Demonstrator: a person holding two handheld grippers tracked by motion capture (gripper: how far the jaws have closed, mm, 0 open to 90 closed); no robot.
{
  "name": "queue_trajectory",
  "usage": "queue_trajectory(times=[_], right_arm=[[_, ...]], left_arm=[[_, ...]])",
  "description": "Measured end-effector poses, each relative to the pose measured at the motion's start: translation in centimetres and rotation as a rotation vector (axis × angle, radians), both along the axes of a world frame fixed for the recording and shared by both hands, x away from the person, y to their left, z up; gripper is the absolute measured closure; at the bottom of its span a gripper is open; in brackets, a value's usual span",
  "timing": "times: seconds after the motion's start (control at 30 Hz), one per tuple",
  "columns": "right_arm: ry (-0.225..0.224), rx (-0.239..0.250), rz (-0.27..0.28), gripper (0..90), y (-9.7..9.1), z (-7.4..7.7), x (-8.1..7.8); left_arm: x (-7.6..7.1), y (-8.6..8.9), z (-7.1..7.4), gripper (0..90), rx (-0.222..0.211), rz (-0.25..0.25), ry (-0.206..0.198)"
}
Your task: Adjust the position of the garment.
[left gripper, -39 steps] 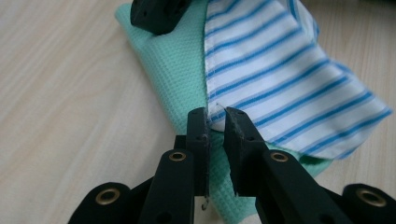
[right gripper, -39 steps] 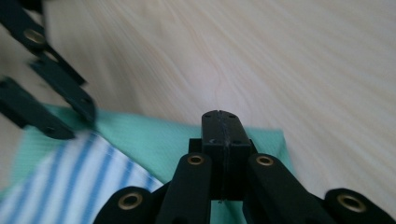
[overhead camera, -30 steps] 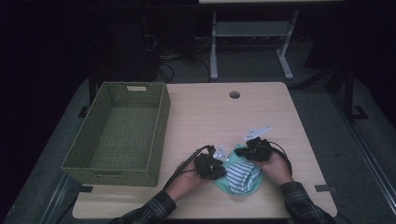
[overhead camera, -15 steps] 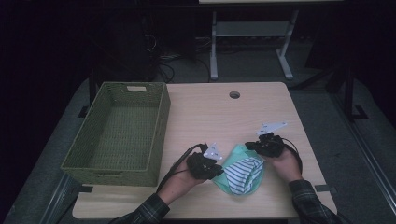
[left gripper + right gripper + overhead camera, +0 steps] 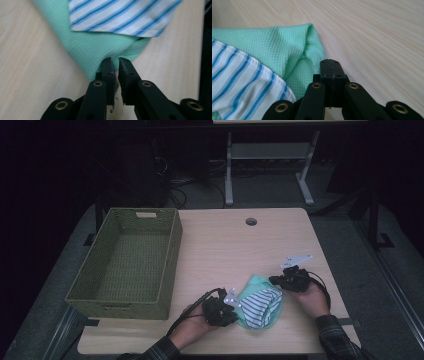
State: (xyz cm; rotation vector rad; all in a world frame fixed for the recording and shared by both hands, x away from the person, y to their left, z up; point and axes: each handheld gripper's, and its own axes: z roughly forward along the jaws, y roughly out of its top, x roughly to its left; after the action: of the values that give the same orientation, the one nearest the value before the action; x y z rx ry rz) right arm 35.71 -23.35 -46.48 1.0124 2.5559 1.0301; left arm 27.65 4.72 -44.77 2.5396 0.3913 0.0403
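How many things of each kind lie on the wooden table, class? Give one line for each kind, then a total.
Green woven rectangular basket: 1
Mint-green knitted cloth: 1
White cloth with blue stripes: 1
Hand-held black tool: 2, the left tool and the right tool
Total: 5

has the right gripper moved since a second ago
Yes. In the high view the right gripper has slid toward the table's right edge, away from the green basket, with the green cloth spread wider between both grippers.
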Motion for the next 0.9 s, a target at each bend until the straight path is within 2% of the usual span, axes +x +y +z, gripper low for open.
queue_trajectory(times=[0.27,0.47,0.9], right_arm=[[0.000,-0.007,0.009,89.7,-0.4,0.0,-0.6],[0.014,-0.002,0.000,89.8,-1.0,0.1,-1.3],[0.046,0.019,0.022,89.9,-1.8,0.0,-3.3]], left_arm=[[1.6,0.5,-0.3,84.2,0.026,0.047,-0.026],[3.2,0.8,-0.1,89.6,0.022,0.075,-0.033],[6.3,1.0,0.0,89.8,0.016,0.141,-0.037]])
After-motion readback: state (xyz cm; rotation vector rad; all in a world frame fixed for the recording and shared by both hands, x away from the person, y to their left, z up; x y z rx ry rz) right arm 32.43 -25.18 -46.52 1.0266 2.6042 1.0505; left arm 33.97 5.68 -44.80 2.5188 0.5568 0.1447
